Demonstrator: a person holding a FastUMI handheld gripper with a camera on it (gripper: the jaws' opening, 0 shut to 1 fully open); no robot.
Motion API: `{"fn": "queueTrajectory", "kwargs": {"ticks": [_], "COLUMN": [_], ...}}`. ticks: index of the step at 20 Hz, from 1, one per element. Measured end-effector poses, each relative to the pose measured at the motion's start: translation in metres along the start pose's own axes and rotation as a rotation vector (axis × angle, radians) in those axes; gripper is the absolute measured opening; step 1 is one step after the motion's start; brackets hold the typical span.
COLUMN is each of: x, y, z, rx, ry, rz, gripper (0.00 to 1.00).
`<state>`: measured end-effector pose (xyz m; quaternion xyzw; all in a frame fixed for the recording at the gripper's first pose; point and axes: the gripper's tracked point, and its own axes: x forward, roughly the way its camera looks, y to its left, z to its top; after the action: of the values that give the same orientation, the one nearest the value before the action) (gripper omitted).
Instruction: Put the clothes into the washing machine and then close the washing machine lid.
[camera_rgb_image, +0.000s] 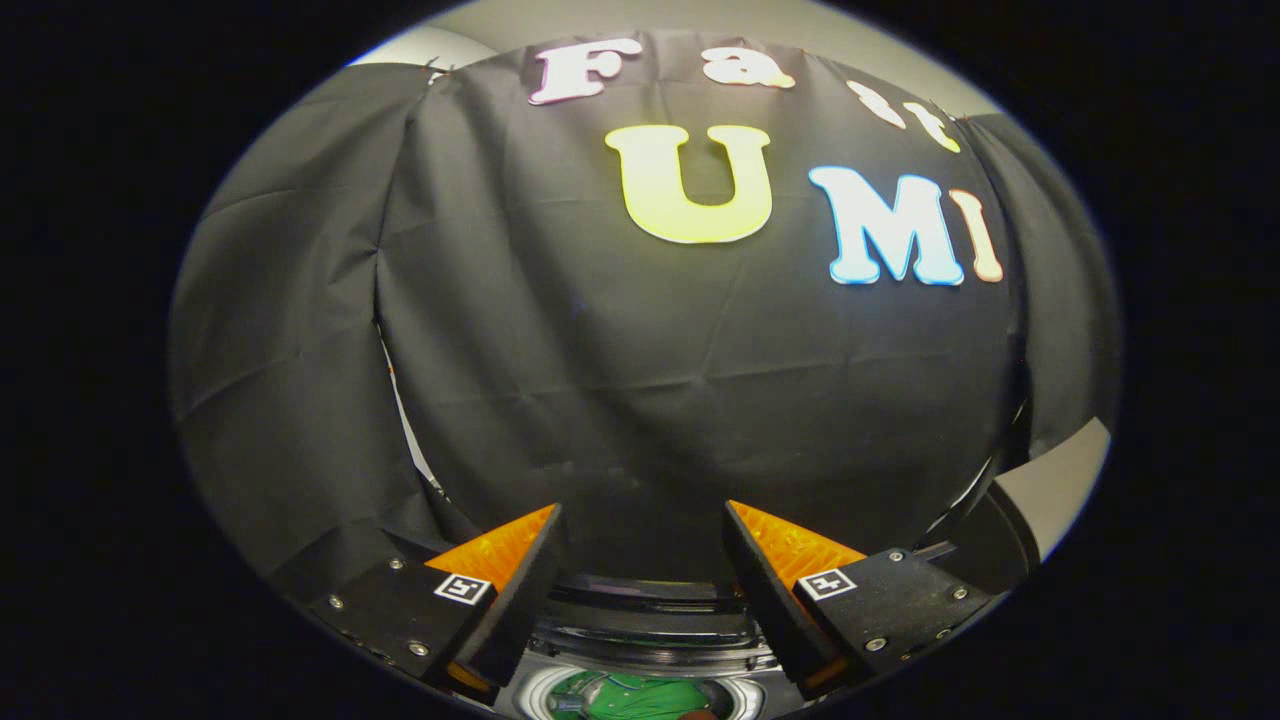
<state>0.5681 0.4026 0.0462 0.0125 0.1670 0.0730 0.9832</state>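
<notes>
Green cloth, the clothes (640, 697), lay bunched inside the round drum of the washing machine (650, 640), low in the scene at six o'clock, below and between the two fingers of the tool (643, 525). The tool's fingers were spread wide apart, one at seven o'clock and one at five o'clock, with nothing held between them. They pointed forward at the black cloth wall of the booth (640, 380), which hung in soft folds straight ahead and rose toward twelve o'clock.

Dark curved bands of the machine's opening sat just beyond the fingertips, with a pale ring around the drum beneath them. At four o'clock a pale, flat panel with a dark edge (1055, 480) stood tilted upward; it may have been the raised lid, though that could not be told for sure.

The clothes appeared to be in the drum already, so the lid looked like the remaining step. The garment would likely be light, soft and limp, easy to pinch at any raised fold but prone to trailing over the rim. The lid, by contrast, would likely be rigid and hinged. A sensible place to take it would be its free front edge, far from the hinge, pressing it down gently.
</notes>
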Motion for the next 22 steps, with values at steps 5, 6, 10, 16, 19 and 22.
{"fn": "queueTrajectory", "kwargs": {"ticks": [5,6,10,16,19,22], "x": [0.027,0.029,0.032,0.023,0.007,-0.01], "y": [-0.01,-0.012,-0.013,-0.012,-0.011,-0.005], "z": [-0.002,-0.005,-0.027,-0.02,-0.023,-0.032], "rx": [0.023,0.029,0.036,-0.003,-0.009,-0.014], "ry": [0.074,0.097,0.201,0.152,0.108,0.078], "rz": [-0.07,-0.084,-0.106,-0.09,-0.088,-0.086], "gripper": [0.96,0.96,0.96,0.97,0.97,0.97]}}
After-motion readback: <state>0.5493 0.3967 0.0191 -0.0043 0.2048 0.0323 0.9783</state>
